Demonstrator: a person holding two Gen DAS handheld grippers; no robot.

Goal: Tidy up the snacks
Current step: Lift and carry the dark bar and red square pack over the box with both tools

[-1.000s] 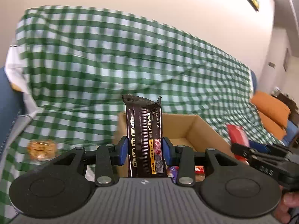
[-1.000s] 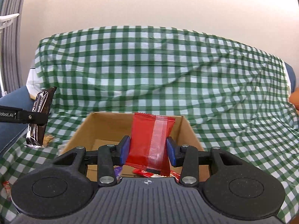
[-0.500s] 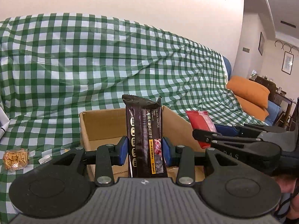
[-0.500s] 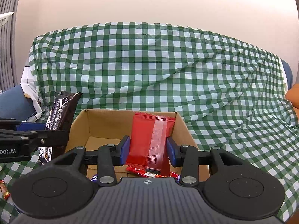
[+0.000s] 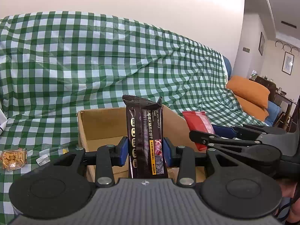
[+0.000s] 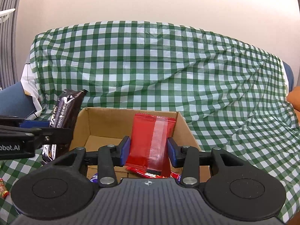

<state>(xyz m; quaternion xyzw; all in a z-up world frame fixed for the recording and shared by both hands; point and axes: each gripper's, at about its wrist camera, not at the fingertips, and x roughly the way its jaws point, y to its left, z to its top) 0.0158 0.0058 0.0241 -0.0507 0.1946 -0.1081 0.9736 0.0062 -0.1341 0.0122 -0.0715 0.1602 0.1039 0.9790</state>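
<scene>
My left gripper [image 5: 145, 148] is shut on a tall black snack packet [image 5: 144, 131], held upright over the near left part of an open cardboard box [image 5: 97, 120]. My right gripper [image 6: 148, 148] is shut on a red snack packet [image 6: 150, 142], held upright above the same box [image 6: 105, 120]. Red wrappers [image 6: 142, 173] lie on the box floor below it. Each gripper shows in the other's view: the right one [image 5: 211, 131] with its red packet [image 5: 198, 123], and the left one [image 6: 54, 129] with its black packet [image 6: 65, 110] at the box's left wall.
A green-and-white checked cloth [image 5: 93, 60] covers the sofa the box sits on. A clear pack of small crackers [image 5: 13, 158] and a silver wrapper [image 5: 42, 159] lie left of the box. A red-yellow candy [image 6: 3, 190] lies at the far left. Orange cushions [image 5: 249, 91] sit at the right.
My left gripper swung right with the black packet, from left of the box to just over its left side, close to the right gripper. The right gripper kept its place and its red packet.
</scene>
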